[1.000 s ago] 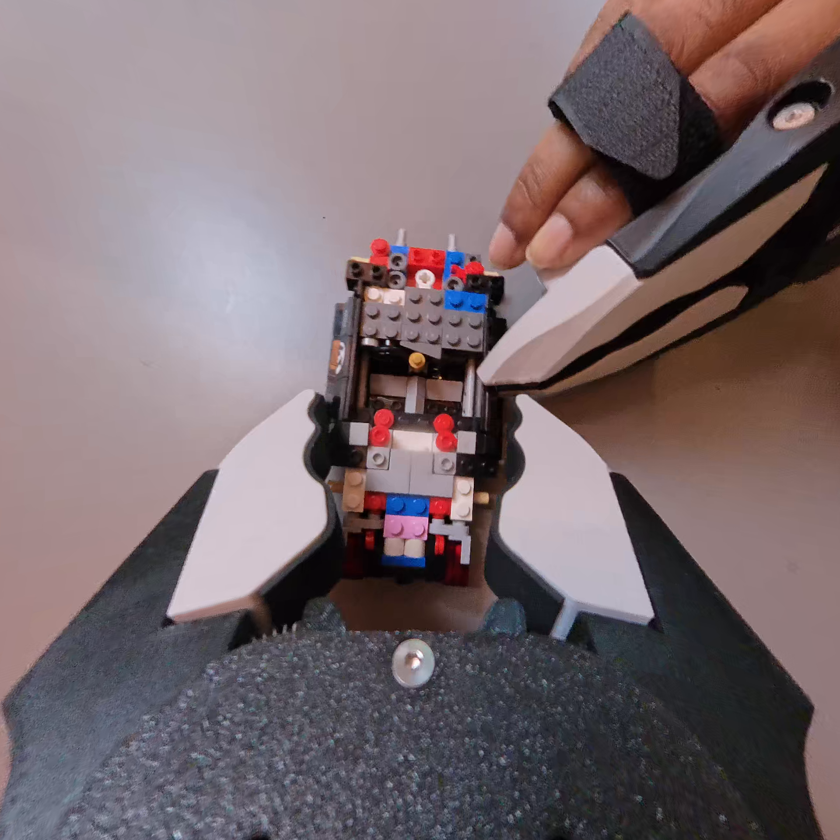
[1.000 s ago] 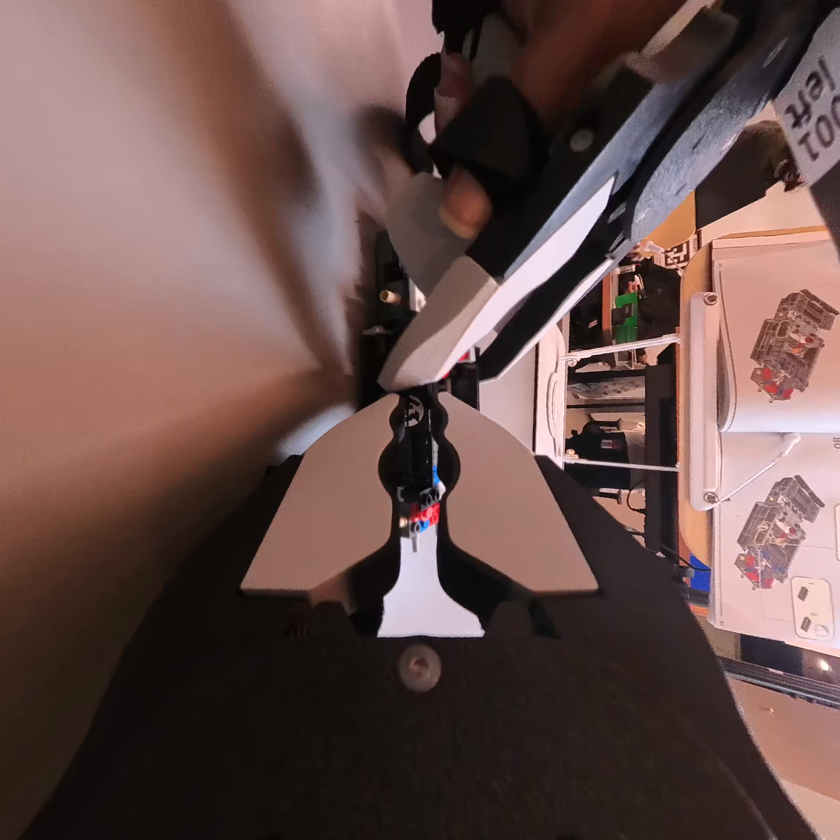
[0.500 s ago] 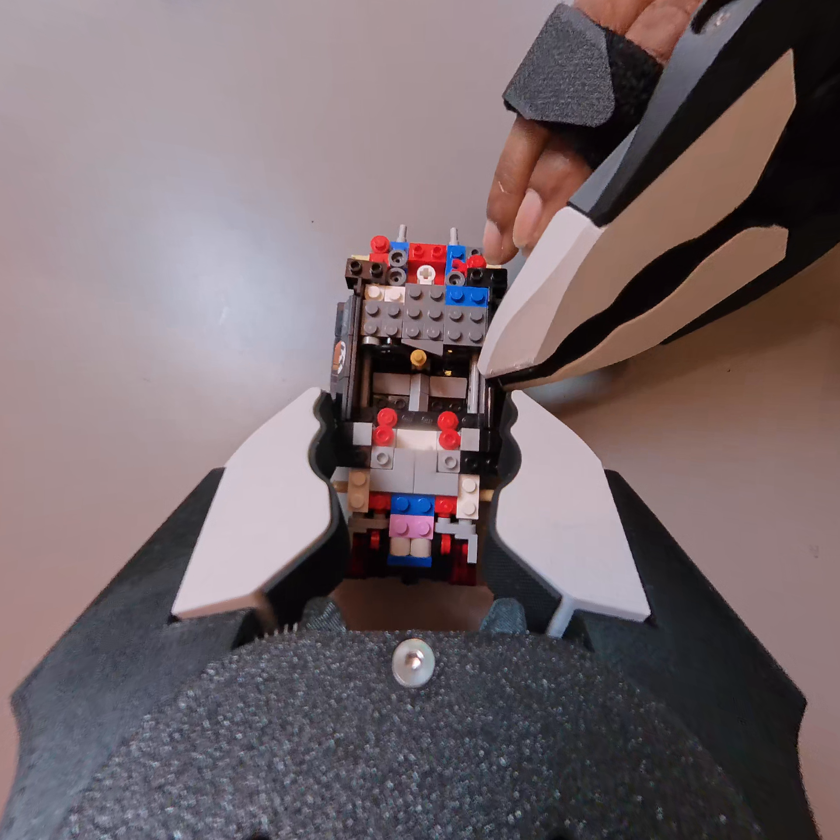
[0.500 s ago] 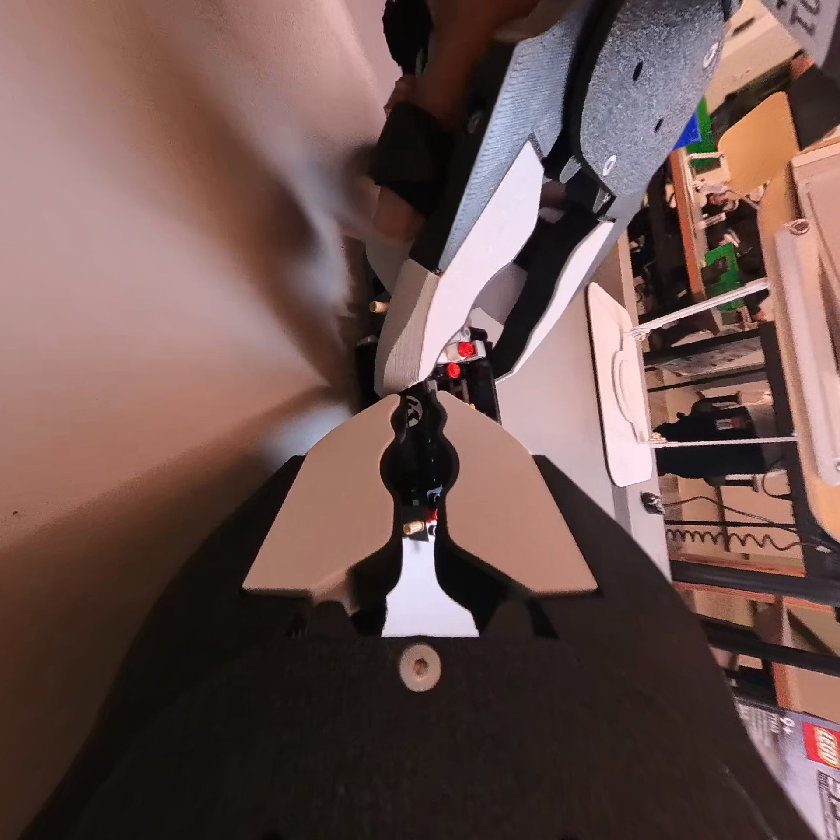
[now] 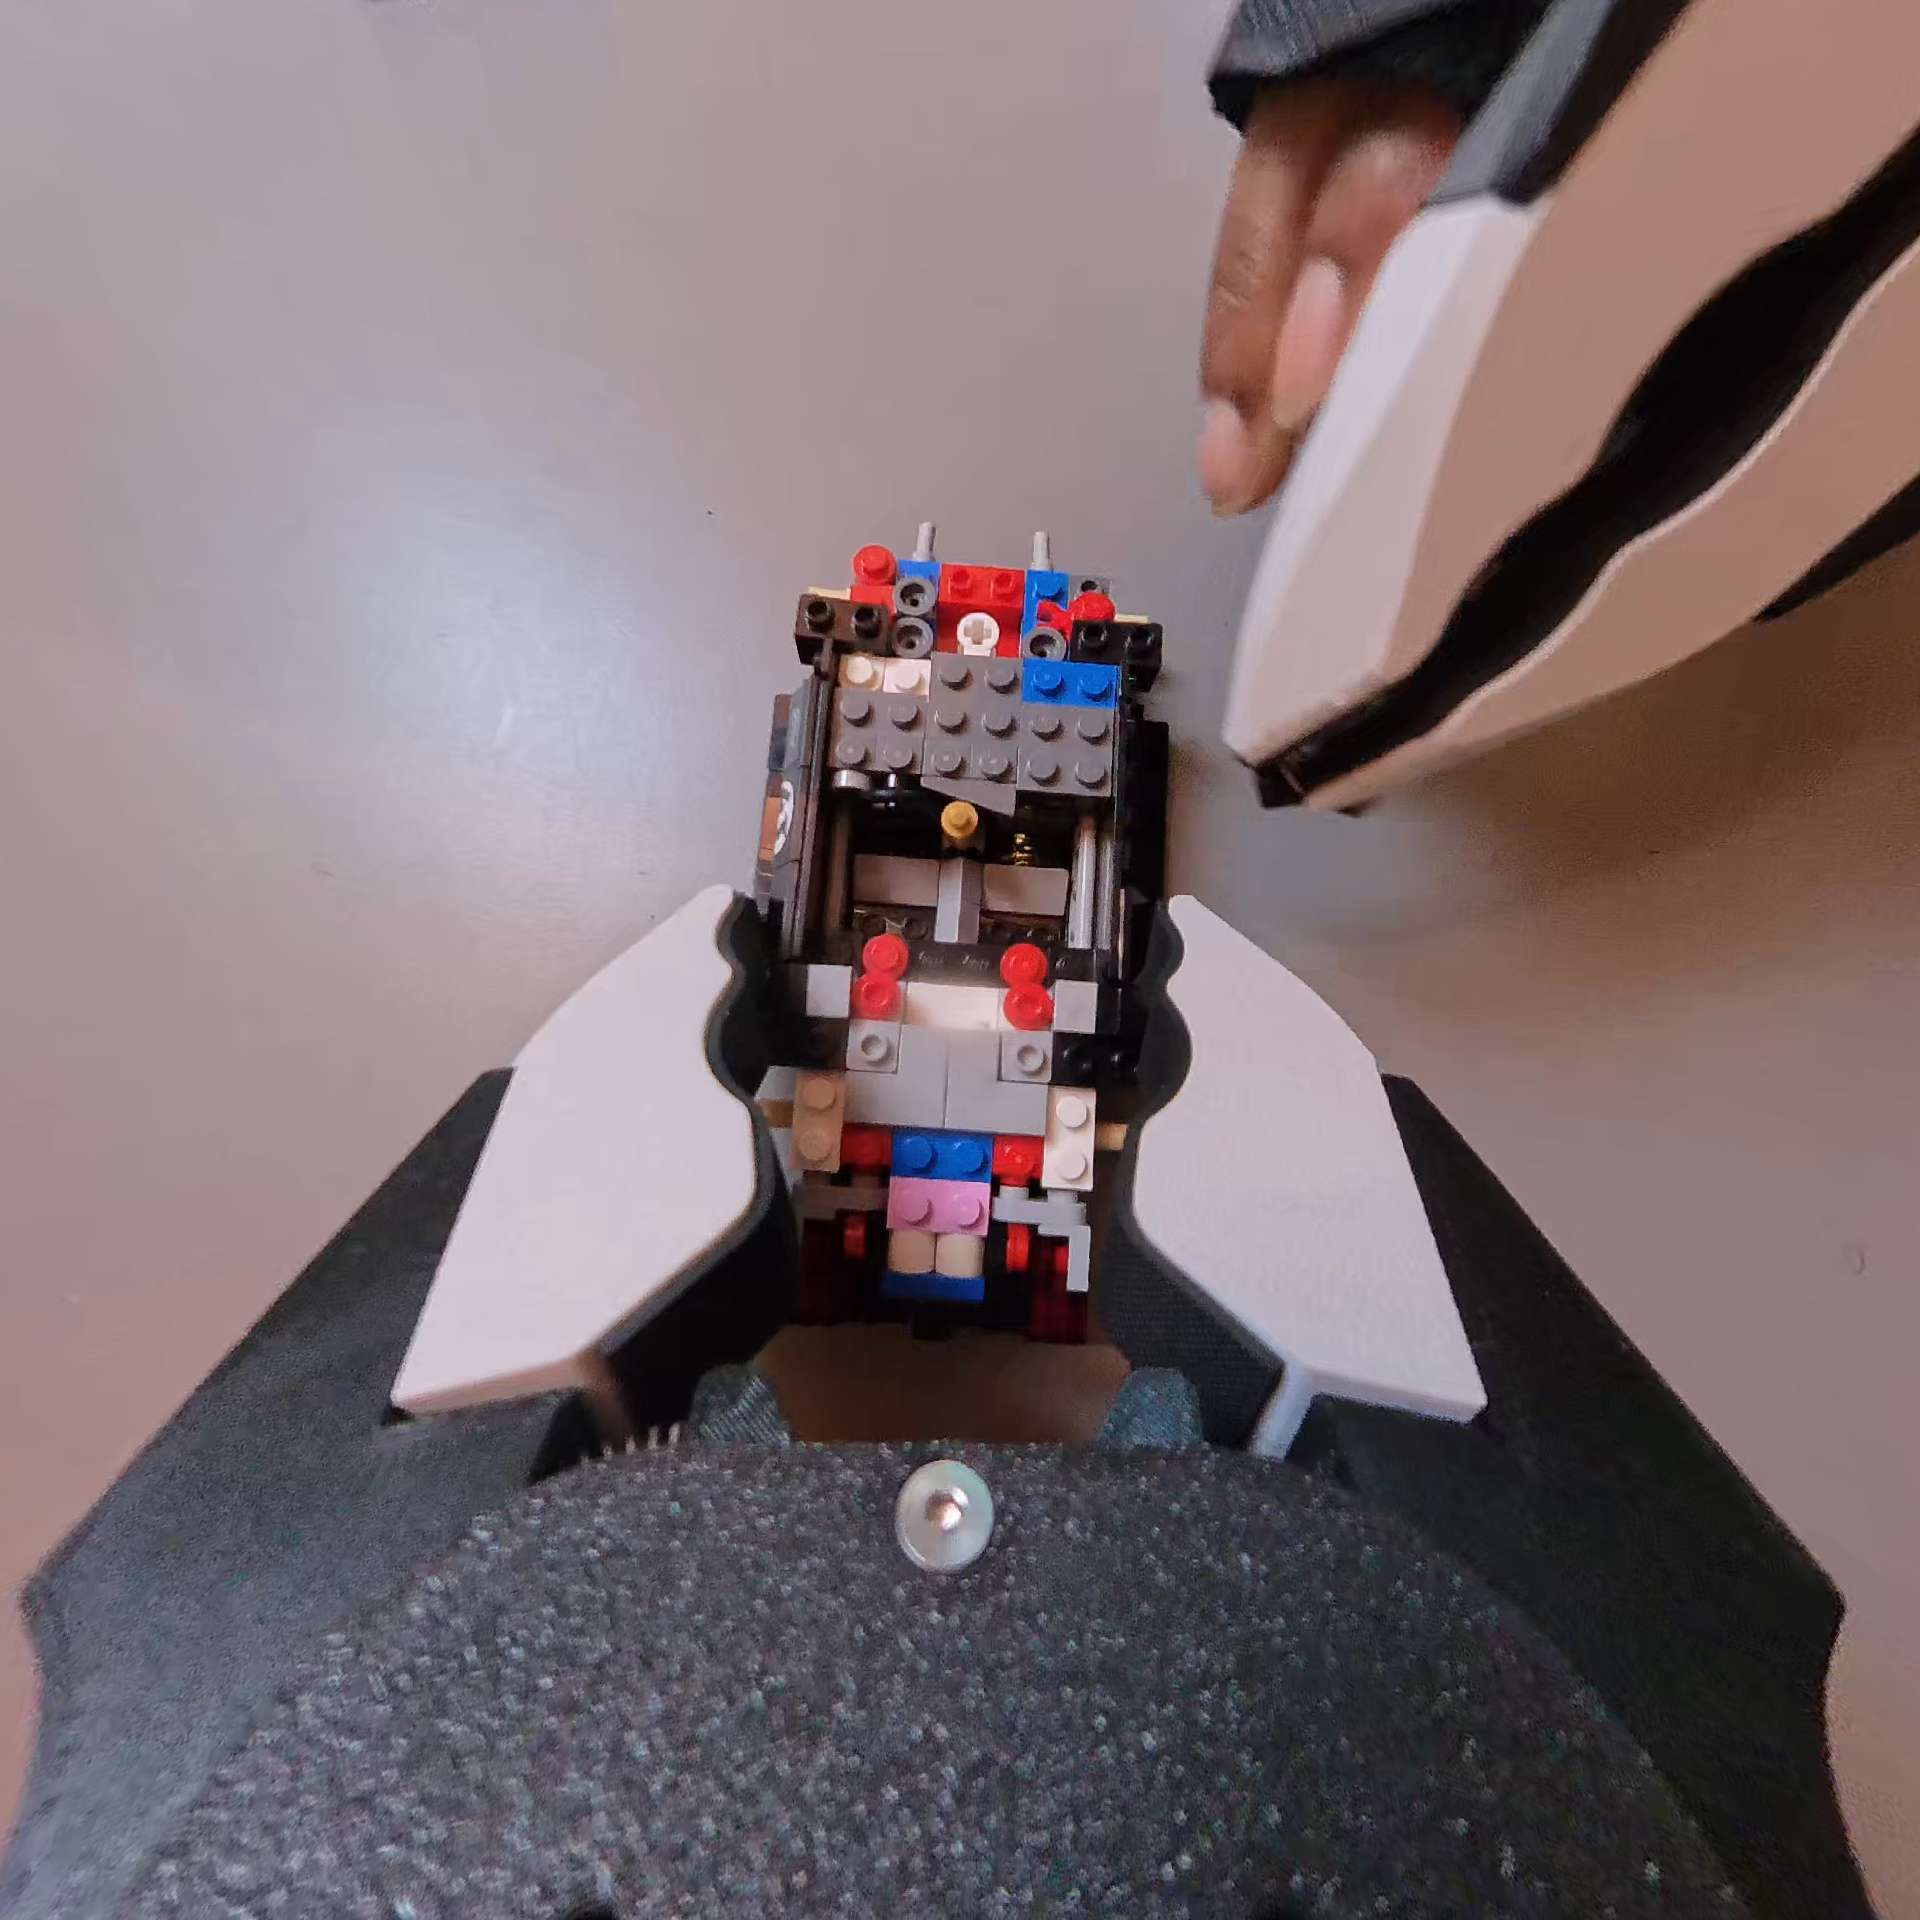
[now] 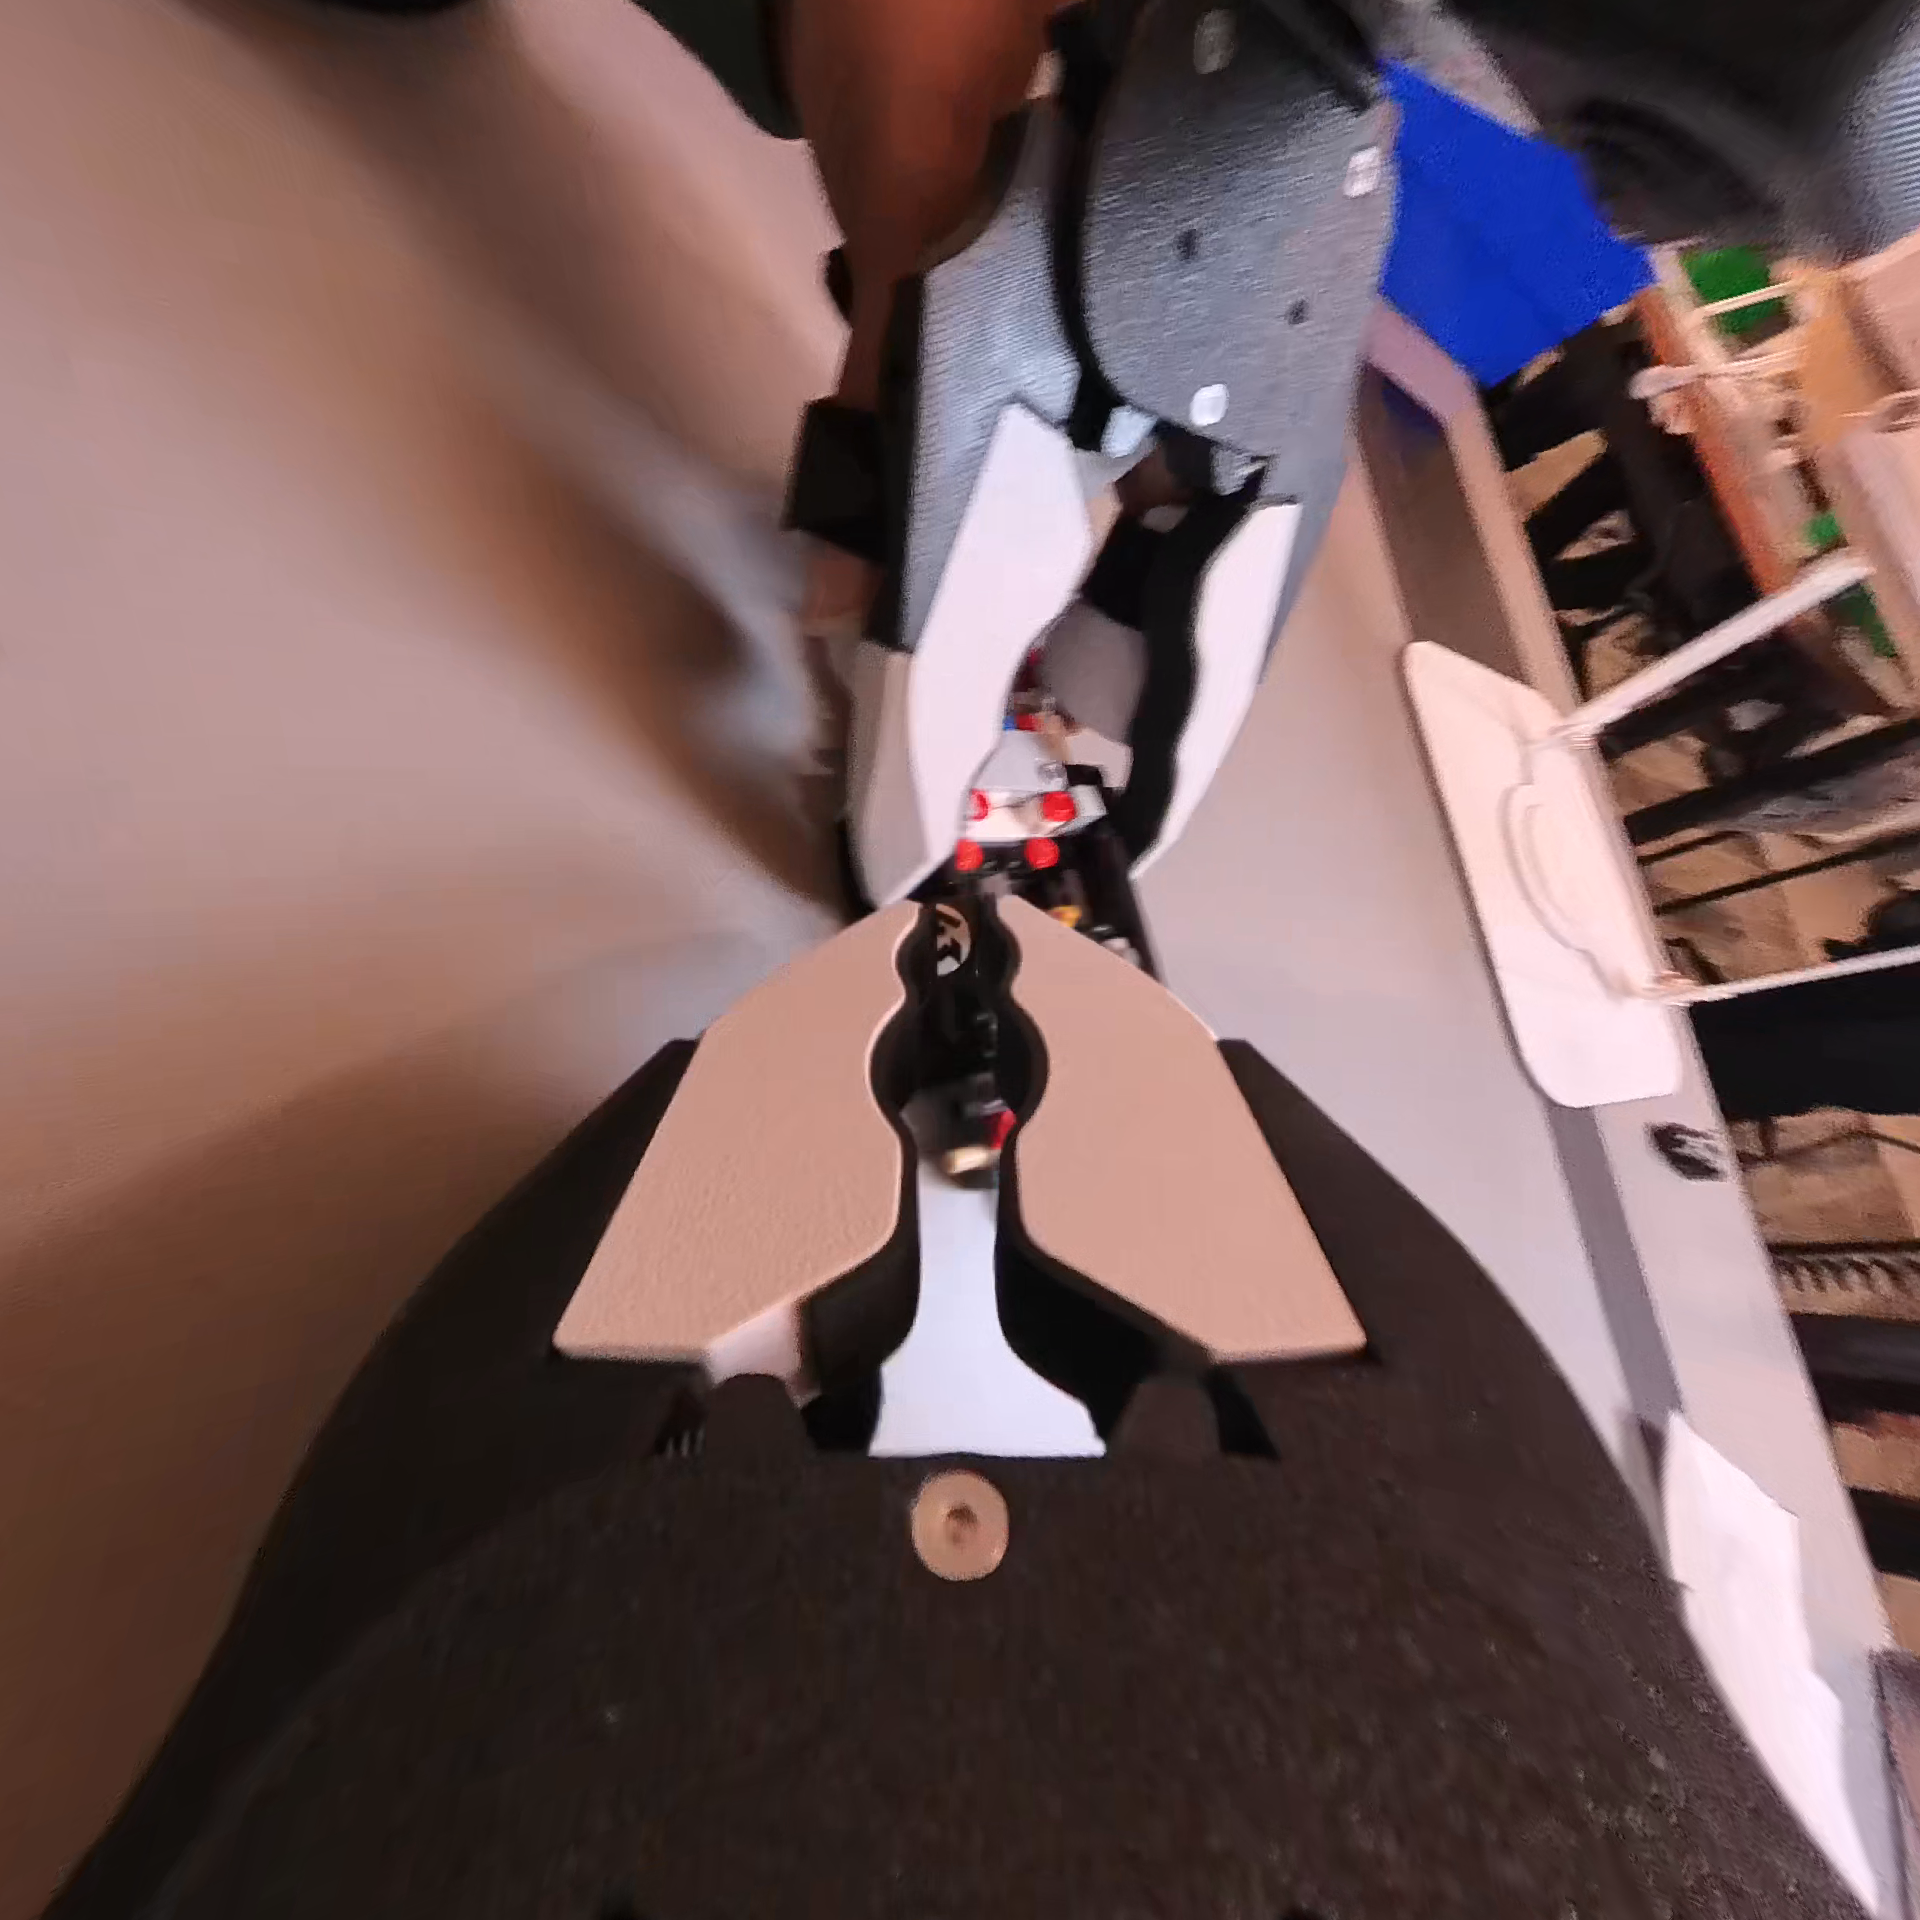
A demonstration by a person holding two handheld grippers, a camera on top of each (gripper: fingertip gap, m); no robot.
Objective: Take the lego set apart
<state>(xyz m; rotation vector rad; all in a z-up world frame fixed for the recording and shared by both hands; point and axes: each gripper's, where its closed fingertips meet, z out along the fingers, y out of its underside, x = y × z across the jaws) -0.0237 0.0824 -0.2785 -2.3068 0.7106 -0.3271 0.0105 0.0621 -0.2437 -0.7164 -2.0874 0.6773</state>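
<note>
Clearly left tongs clamp the lego car; blurred right tongs pinch a black piece.

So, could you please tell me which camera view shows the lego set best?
The left wrist view: the lego set sits sharp and nearly whole, studs up, between the left gripper fingers. The right wrist view is blurred and shows only a narrow sliver of it past the right gripper.

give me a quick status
Left gripper shut on lego car. Right gripper shut on a black piece, clear of car. Nothing in the way.
</note>
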